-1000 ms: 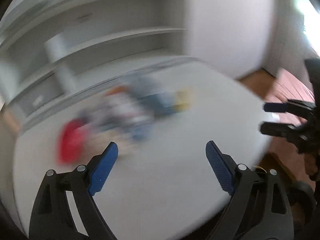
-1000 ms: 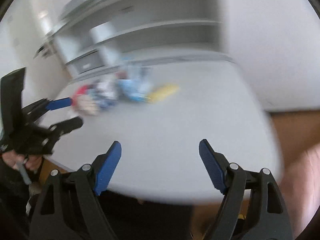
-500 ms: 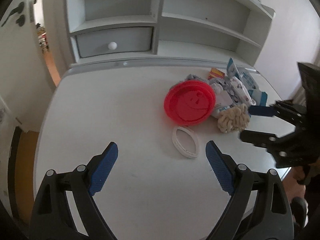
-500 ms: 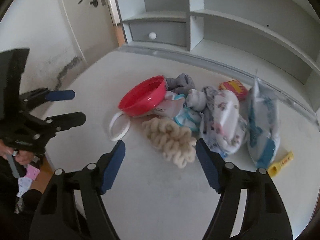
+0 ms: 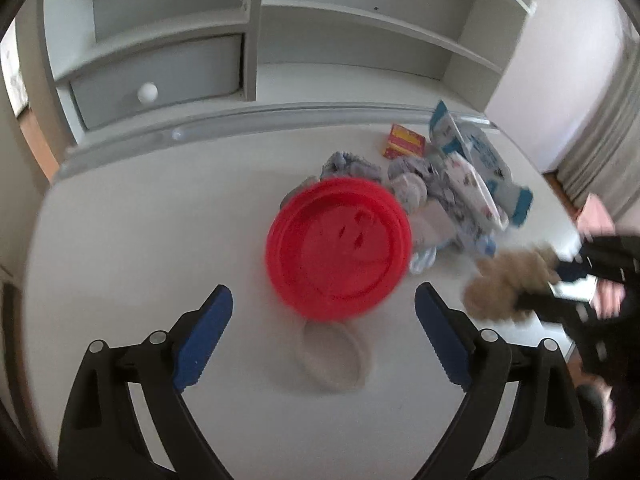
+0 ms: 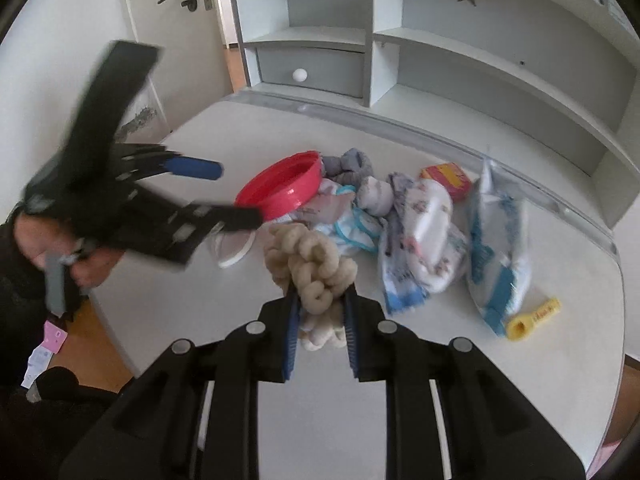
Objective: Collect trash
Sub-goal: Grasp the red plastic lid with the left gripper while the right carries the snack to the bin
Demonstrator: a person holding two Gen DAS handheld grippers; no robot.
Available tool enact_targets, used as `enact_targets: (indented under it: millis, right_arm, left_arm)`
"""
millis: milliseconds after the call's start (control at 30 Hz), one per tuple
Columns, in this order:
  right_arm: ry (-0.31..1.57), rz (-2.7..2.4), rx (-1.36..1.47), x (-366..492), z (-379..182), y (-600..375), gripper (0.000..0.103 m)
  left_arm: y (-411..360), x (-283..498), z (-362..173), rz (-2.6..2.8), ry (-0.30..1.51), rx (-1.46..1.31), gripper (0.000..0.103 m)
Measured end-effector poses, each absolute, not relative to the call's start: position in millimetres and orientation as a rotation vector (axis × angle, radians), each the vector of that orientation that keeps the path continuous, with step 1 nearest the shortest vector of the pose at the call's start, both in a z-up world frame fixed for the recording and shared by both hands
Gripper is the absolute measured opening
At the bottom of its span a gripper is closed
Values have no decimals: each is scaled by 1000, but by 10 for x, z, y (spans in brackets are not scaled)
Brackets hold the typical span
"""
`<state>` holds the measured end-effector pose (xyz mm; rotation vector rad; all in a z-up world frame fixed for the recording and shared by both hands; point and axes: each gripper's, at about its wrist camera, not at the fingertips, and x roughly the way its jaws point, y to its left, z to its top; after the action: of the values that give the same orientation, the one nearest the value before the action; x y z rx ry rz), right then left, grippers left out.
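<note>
A pile lies on the white table [image 5: 140, 248]: a red plate [image 5: 338, 246], socks, wipe packs [image 6: 424, 236], a blue-white bag [image 6: 498, 240], a small red box [image 6: 446, 176], a yellow piece [image 6: 534, 316] and a white ring [image 5: 332, 358]. My right gripper [image 6: 320, 312] is shut on a beige knotted chain toy [image 6: 312, 268], which also shows in the left wrist view [image 5: 508, 284]. My left gripper [image 5: 324, 312] is open and empty, just short of the red plate and above the white ring; it also shows in the right wrist view [image 6: 224, 192].
A grey shelf unit [image 6: 460, 64] with a drawer [image 5: 160, 80] stands behind the table. A door [image 6: 172, 20] is at the left. Wooden floor with paper scraps [image 6: 44, 352] lies below the table's left edge.
My right gripper has moved in and shut on the beige chain toy. My left gripper has moved closer to the red plate and stays open.
</note>
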<state>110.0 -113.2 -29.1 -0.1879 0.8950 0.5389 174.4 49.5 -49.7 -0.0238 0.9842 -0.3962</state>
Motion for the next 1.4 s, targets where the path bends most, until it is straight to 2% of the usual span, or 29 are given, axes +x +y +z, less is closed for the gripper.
enact_targets:
  millis: [367, 400, 433, 467, 800, 1067, 1233, 1400]
  right_arm:
    - [908, 512, -148, 961, -320, -1357, 20]
    - [907, 510, -146, 962, -322, -1369, 20]
    - [906, 510, -141, 960, -321, -1384, 20]
    - [904, 509, -138, 954, -323, -1392, 20]
    - [853, 427, -39, 820, -216, -1864, 20]
    - [792, 140, 120, 216, -132, -3076, 20]
    - [782, -101, 246, -450, -241, -4007, 20]
    - [818, -353, 415, -1288, -655, -4952, 20]
  left_arm:
    - [411, 2126, -691, -431, 1065, -168, 91]
    - [411, 2124, -689, -432, 1062, -174, 90]
    - [408, 2116, -682, -435, 1054, -177, 80]
    - [403, 2108, -669, -431, 1049, -172, 79]
    - [114, 1679, -95, -357, 872, -7, 78]
    - [-1222, 1033, 266, -660, 752, 140, 78]
    - [-2336, 568, 188, -918, 731, 231, 78]
    - [-3337, -78, -34, -1173, 734, 345, 78]
